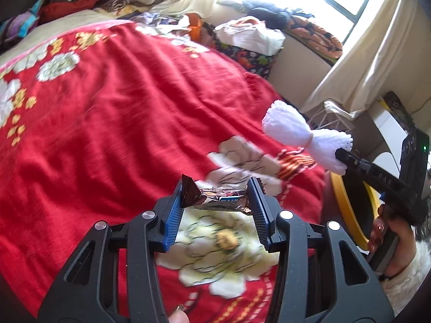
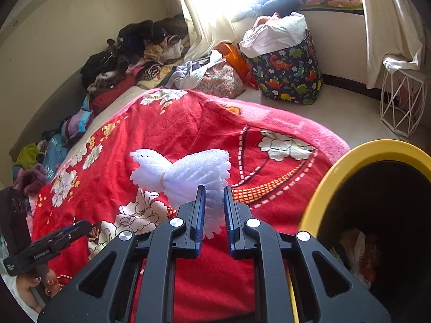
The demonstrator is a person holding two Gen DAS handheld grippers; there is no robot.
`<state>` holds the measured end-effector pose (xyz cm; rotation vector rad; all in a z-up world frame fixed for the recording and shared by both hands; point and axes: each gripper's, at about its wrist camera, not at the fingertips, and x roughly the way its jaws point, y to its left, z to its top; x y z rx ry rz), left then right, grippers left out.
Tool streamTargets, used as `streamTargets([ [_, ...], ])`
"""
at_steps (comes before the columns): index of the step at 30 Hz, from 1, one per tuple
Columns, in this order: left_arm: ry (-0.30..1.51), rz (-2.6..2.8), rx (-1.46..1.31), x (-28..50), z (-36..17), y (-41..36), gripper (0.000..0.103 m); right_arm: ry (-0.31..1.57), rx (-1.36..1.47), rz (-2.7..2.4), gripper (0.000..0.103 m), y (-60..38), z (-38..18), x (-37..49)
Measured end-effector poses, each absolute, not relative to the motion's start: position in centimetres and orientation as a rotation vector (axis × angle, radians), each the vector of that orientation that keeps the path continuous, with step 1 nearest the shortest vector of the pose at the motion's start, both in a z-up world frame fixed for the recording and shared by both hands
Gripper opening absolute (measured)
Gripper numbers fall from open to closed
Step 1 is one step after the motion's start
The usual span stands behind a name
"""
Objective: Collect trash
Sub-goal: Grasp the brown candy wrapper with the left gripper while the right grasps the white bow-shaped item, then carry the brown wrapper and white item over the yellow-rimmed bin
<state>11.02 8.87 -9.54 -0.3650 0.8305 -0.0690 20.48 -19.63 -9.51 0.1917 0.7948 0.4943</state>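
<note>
In the left wrist view, the red flowered blanket (image 1: pixel 113 123) spreads wide and bare ahead of the left gripper (image 1: pixel 216 196), whose blue pads pinch a shiny candy wrapper (image 1: pixel 215 196) crosswise between the fingertips, lifted clear of the cloth. In the right wrist view, the right gripper (image 2: pixel 212 204) has its fingers nearly together, nipping the near end of a white foam net (image 2: pixel 183 172) that fans out beyond the tips. The yellow-rimmed bin (image 2: pixel 347 167) gapes just to their right, with trash inside and the blanket's edge between.
</note>
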Motion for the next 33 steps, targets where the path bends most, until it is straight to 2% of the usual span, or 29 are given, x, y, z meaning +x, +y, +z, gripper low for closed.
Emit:
streamTargets([
  [14,0.755,-0.222,-0.294,13.8,-5.8,1.9,0.038,0.697,0.272,0.36,0.013,-27.2,-6.5,17.6],
  [33,0.731,-0.363,-0.246,15.2,-4.2,-5.4,0.038,0.636,0.37,0.187,0.013,-35.6,-6.0,15.1],
])
